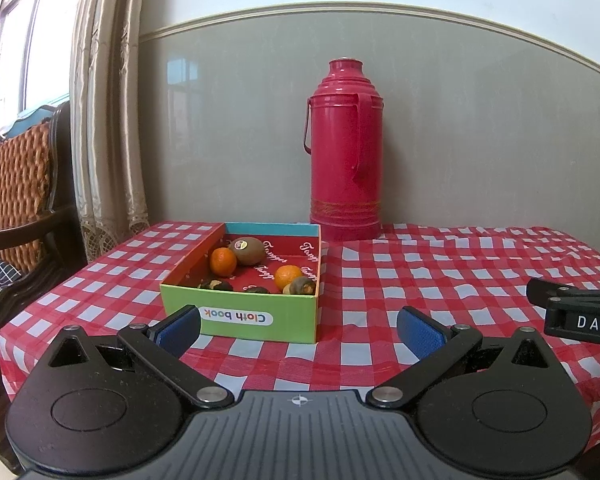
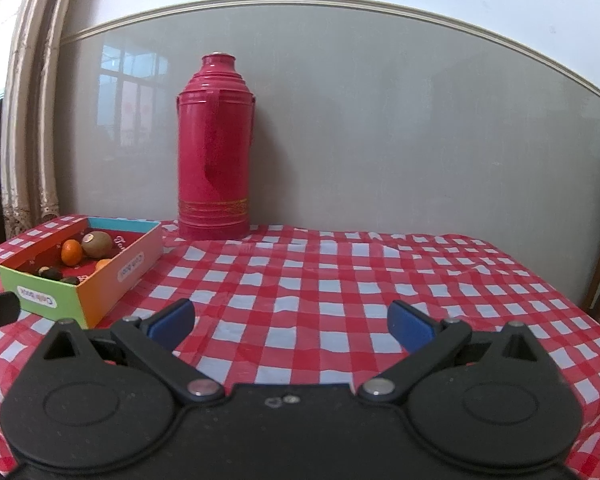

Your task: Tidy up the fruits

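A colourful "Cloth book" box stands on the checked tablecloth and holds two oranges, a kiwi and several dark fruits. My left gripper is open and empty, just in front of the box. My right gripper is open and empty over bare cloth, to the right of the box. The box's kiwi and one orange also show in the right wrist view. The right gripper also shows at the right edge of the left wrist view.
A tall red thermos stands at the back by the wall, behind the box; it also shows in the right wrist view. A wooden chair with a wicker back and a curtain are left of the table. The table's front edge lies near the grippers.
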Motion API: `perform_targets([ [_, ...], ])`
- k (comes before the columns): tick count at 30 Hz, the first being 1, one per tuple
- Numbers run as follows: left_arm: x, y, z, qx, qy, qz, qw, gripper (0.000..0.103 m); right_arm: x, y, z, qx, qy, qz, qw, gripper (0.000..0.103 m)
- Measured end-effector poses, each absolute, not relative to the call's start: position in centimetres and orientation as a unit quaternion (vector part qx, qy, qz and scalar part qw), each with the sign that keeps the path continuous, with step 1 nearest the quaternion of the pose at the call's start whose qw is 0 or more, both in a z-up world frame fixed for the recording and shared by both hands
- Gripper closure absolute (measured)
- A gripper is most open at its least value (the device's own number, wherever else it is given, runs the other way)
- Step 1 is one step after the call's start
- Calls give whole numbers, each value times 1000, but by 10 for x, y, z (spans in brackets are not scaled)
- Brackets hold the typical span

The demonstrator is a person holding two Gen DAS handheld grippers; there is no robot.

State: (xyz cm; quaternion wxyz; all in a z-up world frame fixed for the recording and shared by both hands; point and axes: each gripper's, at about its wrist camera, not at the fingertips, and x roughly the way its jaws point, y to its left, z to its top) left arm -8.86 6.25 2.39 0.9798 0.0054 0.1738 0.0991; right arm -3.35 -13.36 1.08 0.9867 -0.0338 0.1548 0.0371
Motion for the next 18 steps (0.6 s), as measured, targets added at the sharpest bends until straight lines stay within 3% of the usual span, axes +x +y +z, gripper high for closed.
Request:
perform_targets([
  [18,-91,58,25,18,162,85,983,0,-36,-129,12,-38,144,57,987,6],
])
